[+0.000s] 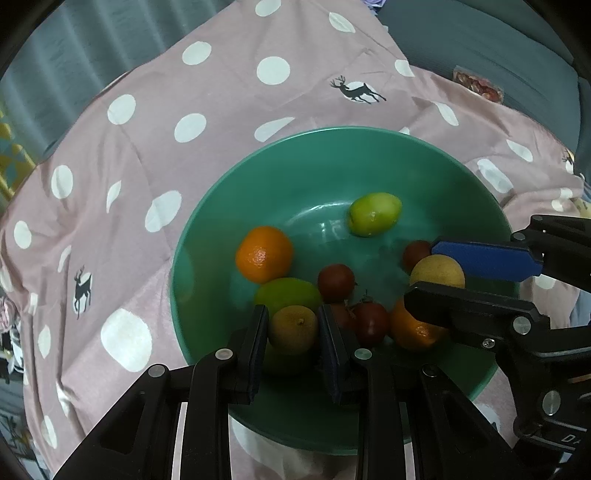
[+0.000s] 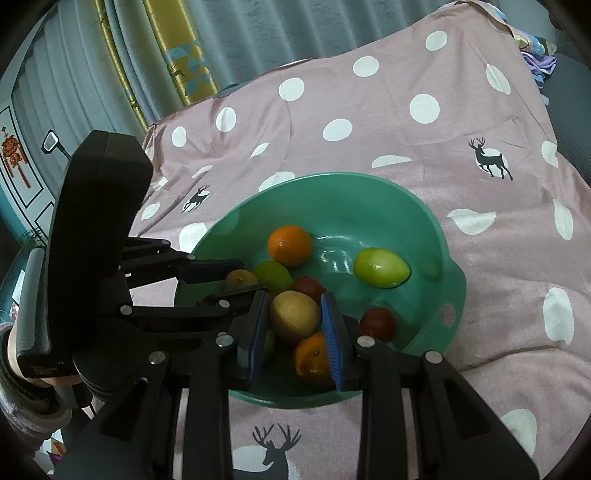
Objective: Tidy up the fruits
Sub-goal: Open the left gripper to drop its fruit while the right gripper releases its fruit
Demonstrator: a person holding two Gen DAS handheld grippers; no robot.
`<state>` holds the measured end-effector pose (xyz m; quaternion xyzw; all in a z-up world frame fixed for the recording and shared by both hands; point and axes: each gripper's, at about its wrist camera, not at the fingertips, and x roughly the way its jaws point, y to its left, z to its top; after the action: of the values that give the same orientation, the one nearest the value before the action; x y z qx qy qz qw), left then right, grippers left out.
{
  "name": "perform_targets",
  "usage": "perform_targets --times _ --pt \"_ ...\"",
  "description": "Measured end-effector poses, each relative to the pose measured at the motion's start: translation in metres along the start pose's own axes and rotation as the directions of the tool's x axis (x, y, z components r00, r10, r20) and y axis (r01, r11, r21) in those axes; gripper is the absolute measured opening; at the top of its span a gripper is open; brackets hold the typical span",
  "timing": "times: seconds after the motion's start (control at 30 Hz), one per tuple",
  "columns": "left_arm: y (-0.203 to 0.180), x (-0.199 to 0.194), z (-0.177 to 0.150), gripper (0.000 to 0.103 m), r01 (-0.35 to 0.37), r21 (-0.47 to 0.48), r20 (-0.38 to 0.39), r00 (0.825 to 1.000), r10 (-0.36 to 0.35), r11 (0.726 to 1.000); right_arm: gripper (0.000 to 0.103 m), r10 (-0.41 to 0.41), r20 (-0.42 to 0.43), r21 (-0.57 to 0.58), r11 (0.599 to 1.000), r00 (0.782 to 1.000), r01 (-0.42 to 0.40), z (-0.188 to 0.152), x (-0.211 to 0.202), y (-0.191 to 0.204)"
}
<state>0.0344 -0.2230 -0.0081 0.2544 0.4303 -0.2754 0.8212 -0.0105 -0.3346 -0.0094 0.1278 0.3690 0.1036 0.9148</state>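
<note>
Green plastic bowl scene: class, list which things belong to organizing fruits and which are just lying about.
Belongs to the job:
round green plastic bowl
two round orange citrus fruits
oval green fruits
small dark red fruits
small brownish-yellow fruit between the left claw fingers
yellow pear between the right claw fingers

Lying about:
pink polka-dot deer-print cloth
grey pleated curtains

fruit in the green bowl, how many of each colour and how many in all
orange: 2
green: 2
yellow-brown: 2, one between the left claw fingers, one between the right claw fingers
dark red: 3 that show
total: 9 in the green bowl
</note>
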Motion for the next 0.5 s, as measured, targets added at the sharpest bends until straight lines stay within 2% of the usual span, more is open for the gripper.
perform_targets --times 0.5 --pt "0.0003 -0.0002 -0.0001 0.028 -0.001 -0.008 0.003 1.0 0.001 1.0 0.031 -0.003 0.005 -0.005 1.0 1.0 0.003 0.0015 -0.0008 0.0004"
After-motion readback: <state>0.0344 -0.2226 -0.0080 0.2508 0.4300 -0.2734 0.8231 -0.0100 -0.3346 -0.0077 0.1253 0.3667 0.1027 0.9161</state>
